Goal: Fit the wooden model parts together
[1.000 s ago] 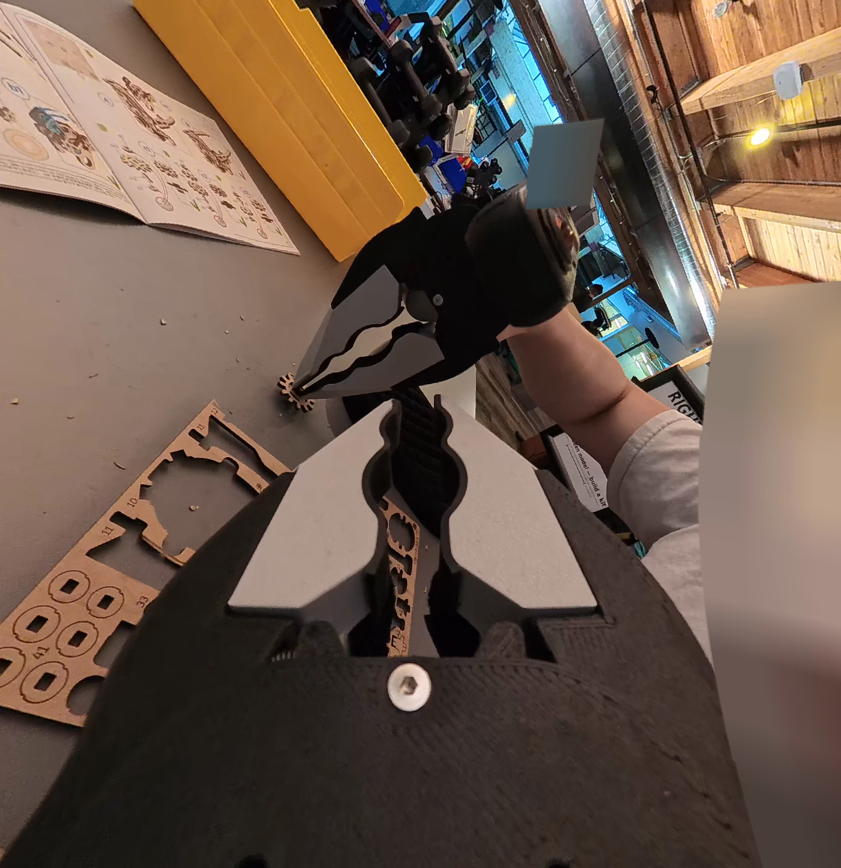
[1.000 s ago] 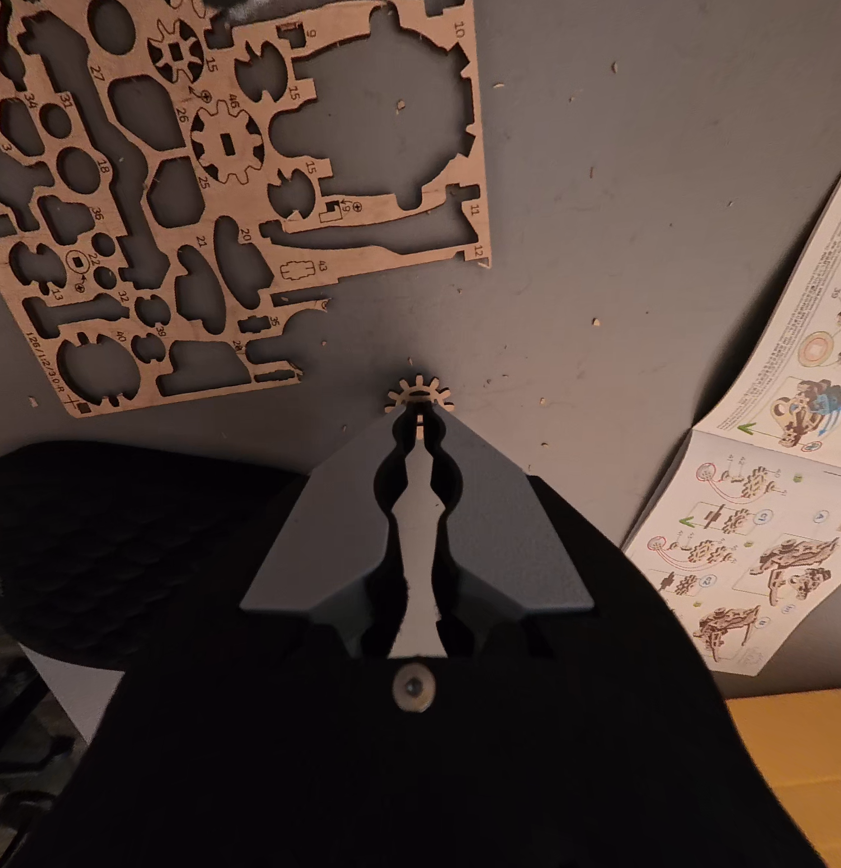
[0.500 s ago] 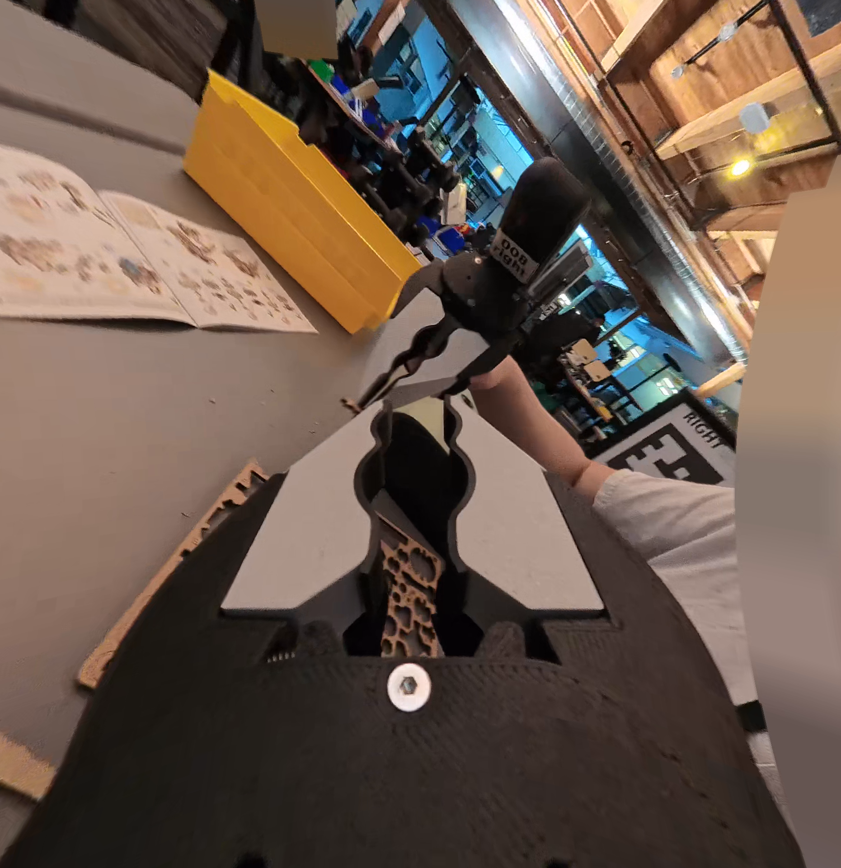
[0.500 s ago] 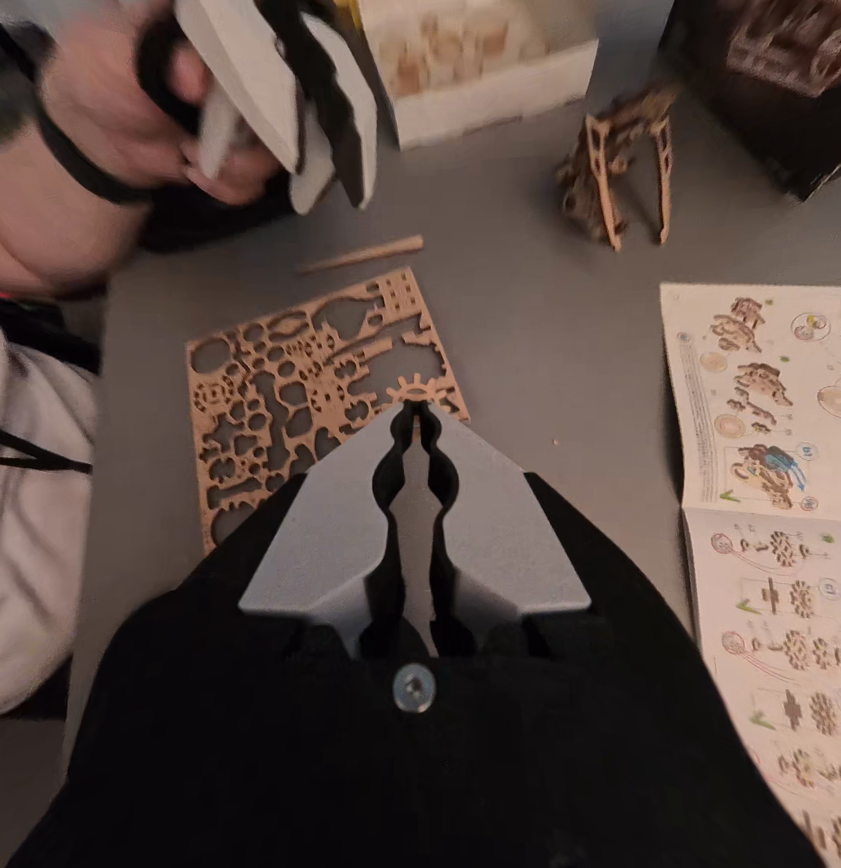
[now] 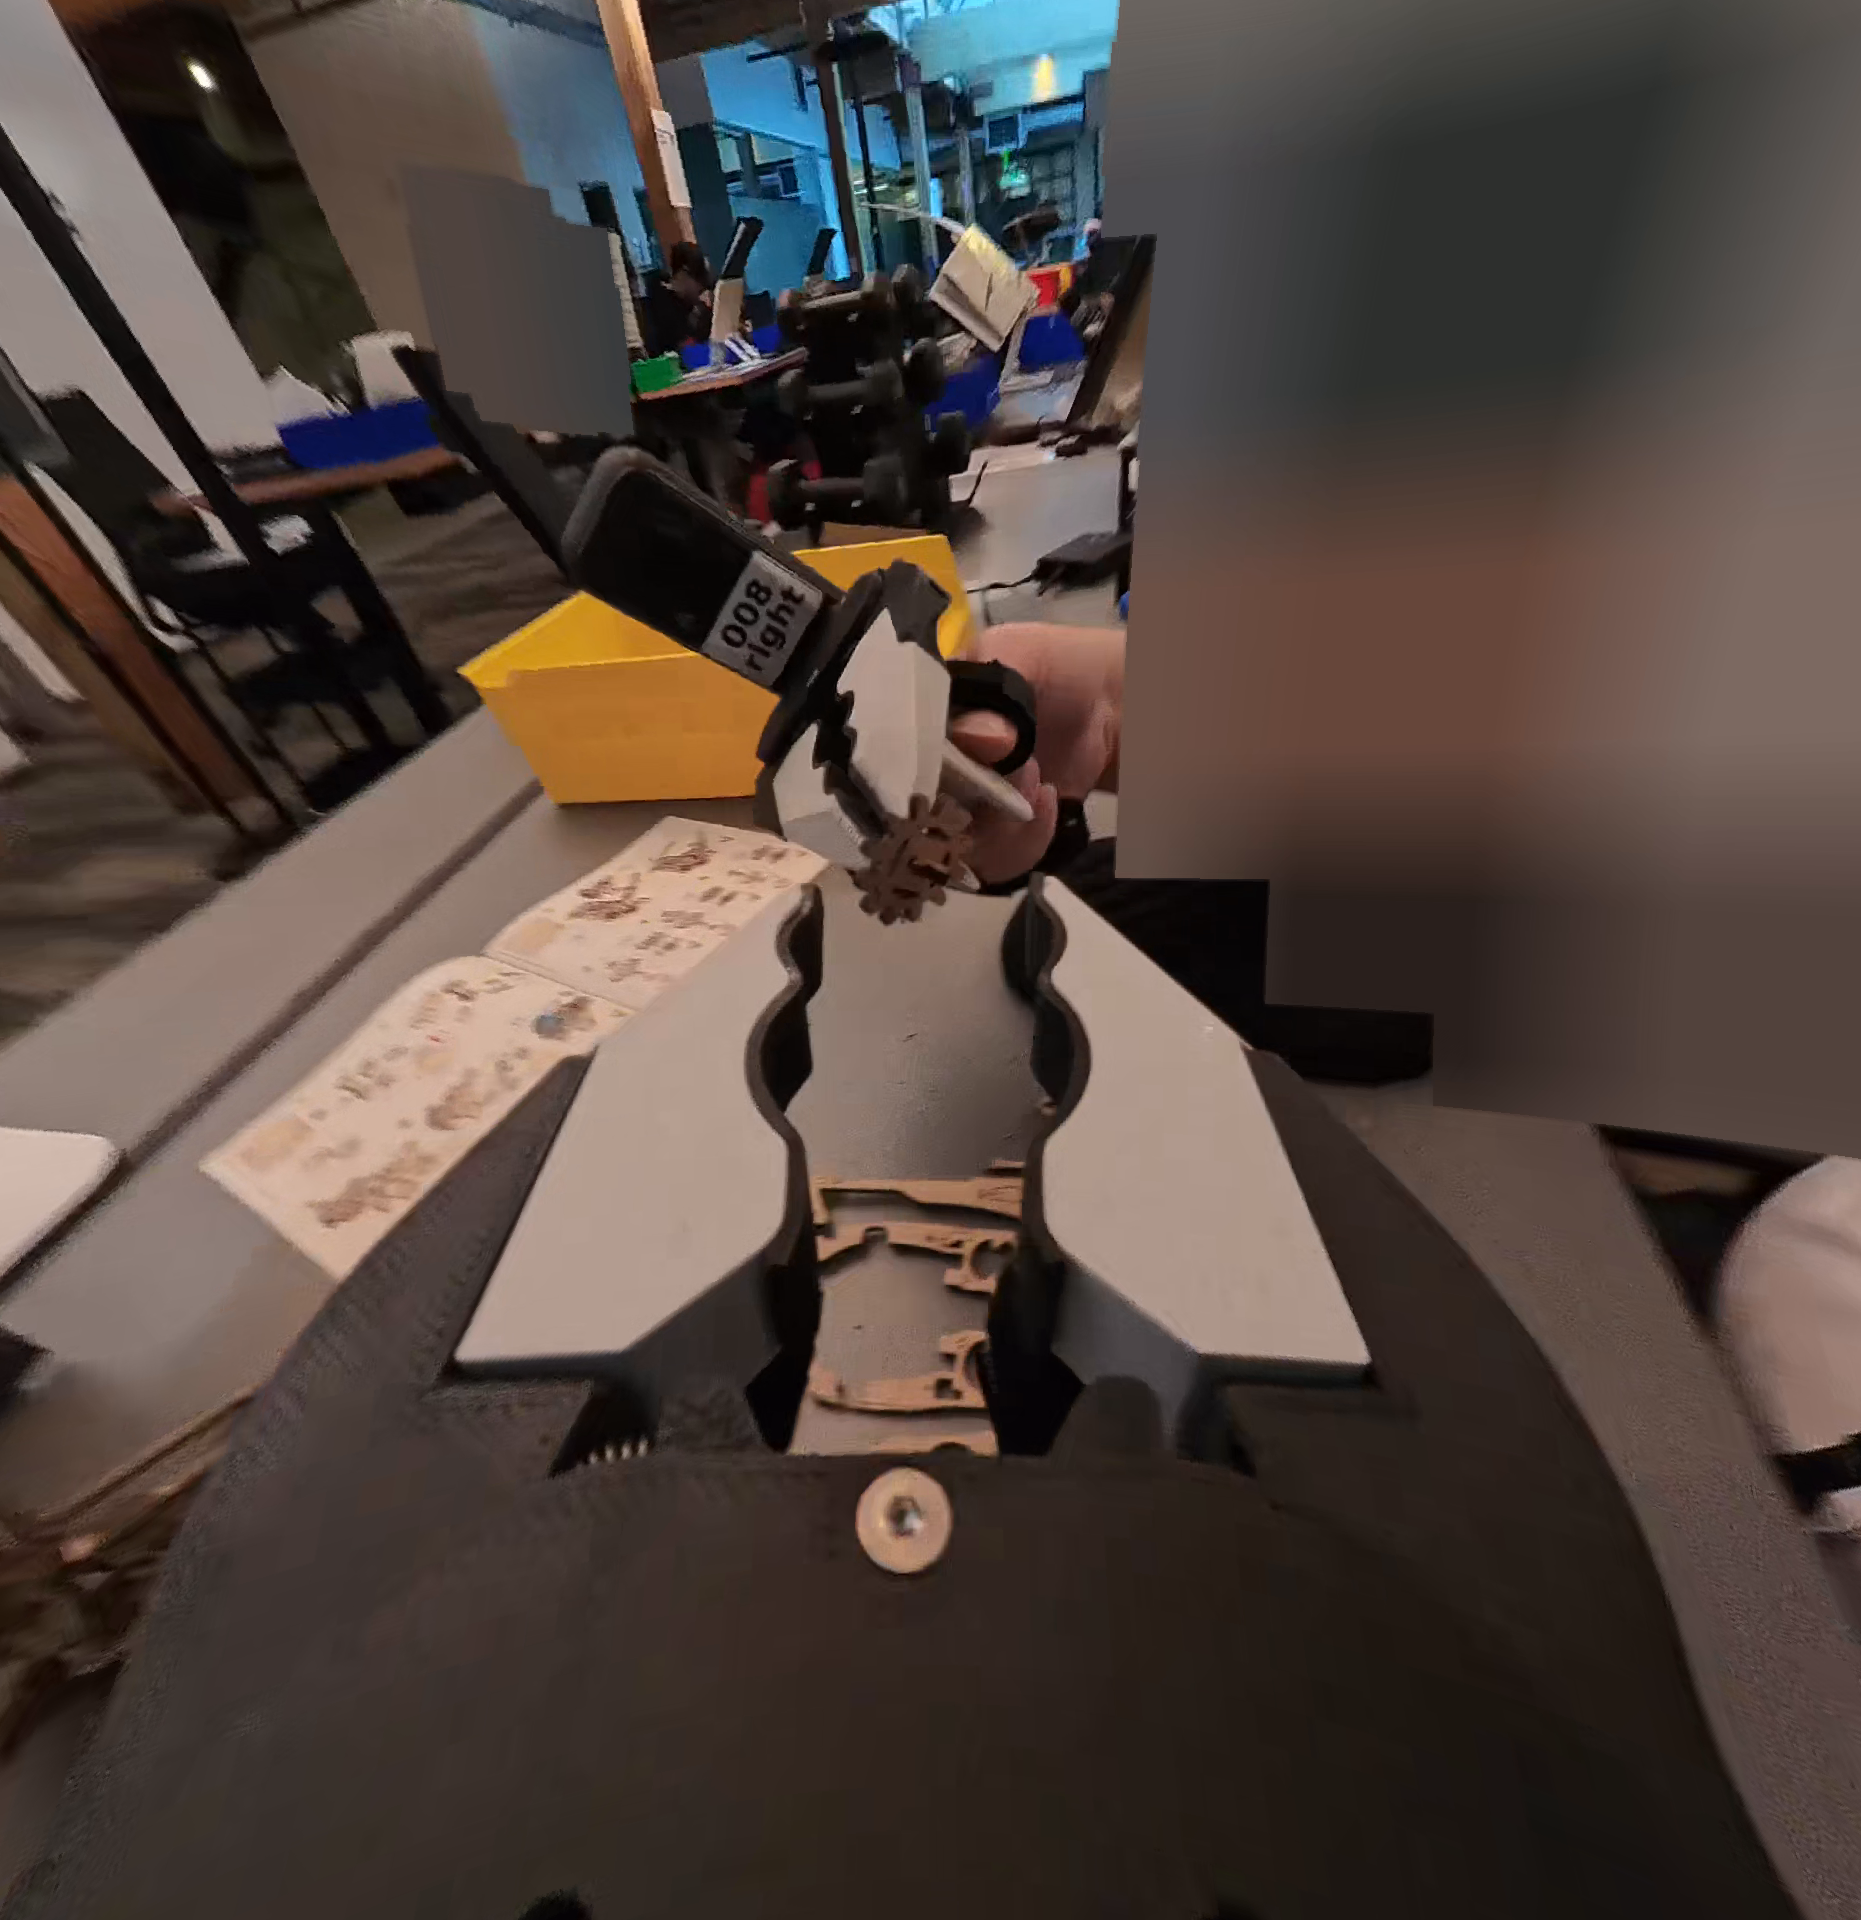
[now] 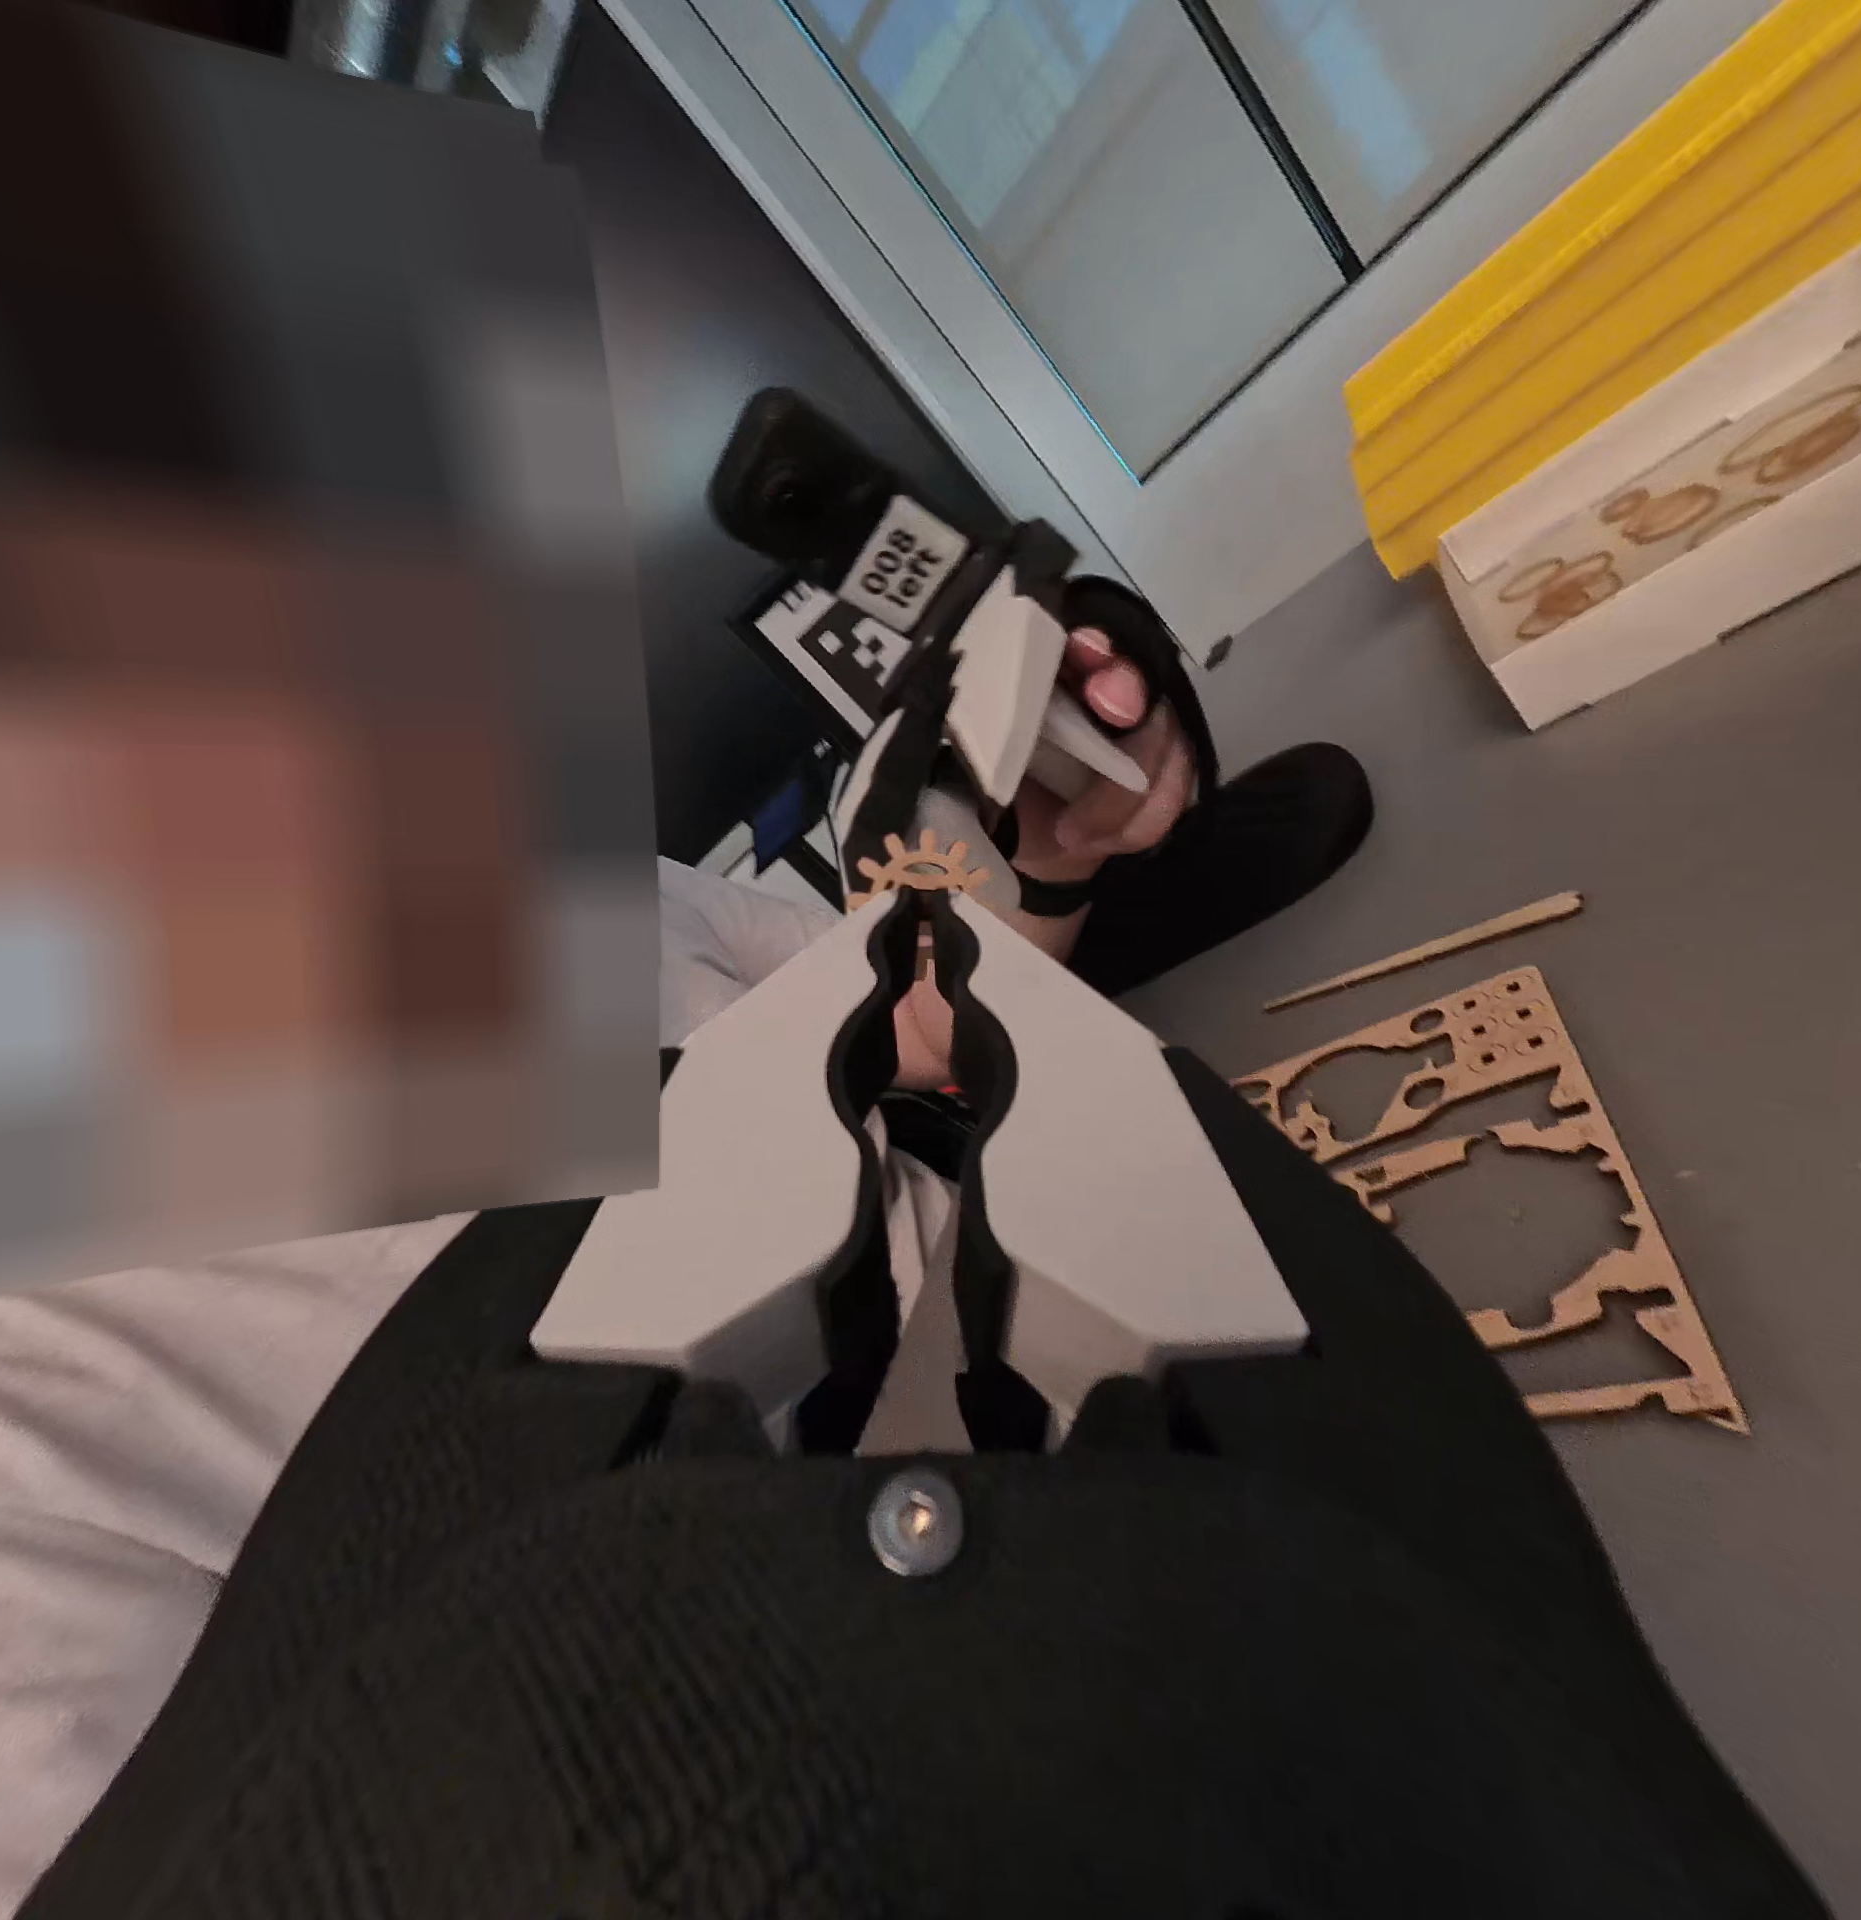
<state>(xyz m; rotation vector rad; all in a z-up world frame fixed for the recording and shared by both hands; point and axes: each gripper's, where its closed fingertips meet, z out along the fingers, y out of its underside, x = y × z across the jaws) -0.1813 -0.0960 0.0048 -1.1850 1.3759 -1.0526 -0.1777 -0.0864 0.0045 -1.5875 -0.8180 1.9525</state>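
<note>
Left wrist view shows the right gripper (image 5: 910, 868) at frame centre, fingers pinching the gear (image 5: 913, 860) aloft, presumably to hand it over; the left gripper (image 5: 915, 914) waits just below, fingers wide and empty.

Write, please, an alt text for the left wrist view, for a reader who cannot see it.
The left gripper is open and empty above a grey table, while the right gripper opposite it holds a small wooden gear just ahead of its fingertips. Below lie a wooden part sheet, an open instruction booklet and a yellow bin.
</note>
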